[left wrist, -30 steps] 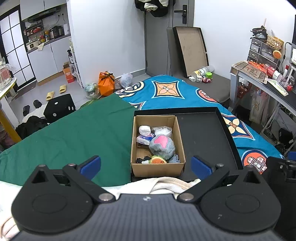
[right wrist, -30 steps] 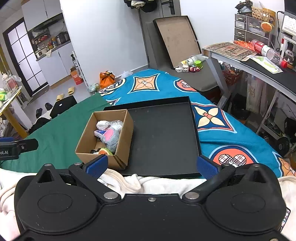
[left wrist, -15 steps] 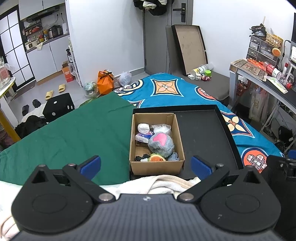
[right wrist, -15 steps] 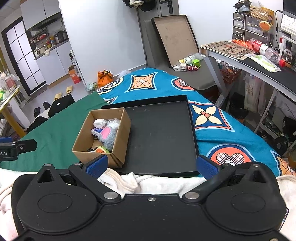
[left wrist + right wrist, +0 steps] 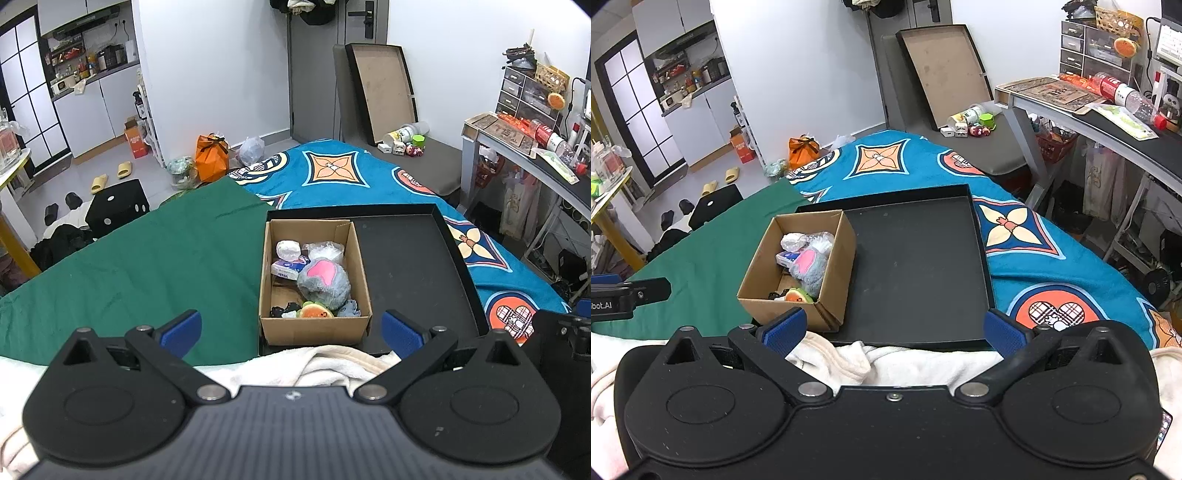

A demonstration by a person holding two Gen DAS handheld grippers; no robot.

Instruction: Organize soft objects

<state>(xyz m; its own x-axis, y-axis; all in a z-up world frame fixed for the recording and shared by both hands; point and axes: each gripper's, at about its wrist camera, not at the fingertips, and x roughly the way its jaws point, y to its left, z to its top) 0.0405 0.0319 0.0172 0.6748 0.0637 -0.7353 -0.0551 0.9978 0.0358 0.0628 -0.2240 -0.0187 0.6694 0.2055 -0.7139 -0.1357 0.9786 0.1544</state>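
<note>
A cardboard box (image 5: 314, 326) (image 5: 831, 295) stands in the left part of a black tray (image 5: 417, 258) (image 5: 916, 266) on the bed. It holds a grey and pink plush (image 5: 325, 282) (image 5: 809, 266), a white bundle (image 5: 288, 250), a tissue pack (image 5: 286, 268), a plastic bag (image 5: 327, 251), an orange and green toy (image 5: 314, 312) (image 5: 798, 295) and small dark items. My left gripper (image 5: 291, 328) is open and empty, just short of the box's near wall. My right gripper (image 5: 894, 328) is open and empty, at the tray's near edge.
A cream towel (image 5: 332, 365) (image 5: 886, 362) lies bunched under both grippers. A green cloth (image 5: 147, 266) covers the bed's left side, a blue patterned blanket (image 5: 1034, 240) the right. A desk (image 5: 1089, 118) stands at the right. Bags and slippers lie on the far floor.
Both grippers have drawn back and risen slightly, so the box and tray sit a little farther off. Both stay open and empty.
</note>
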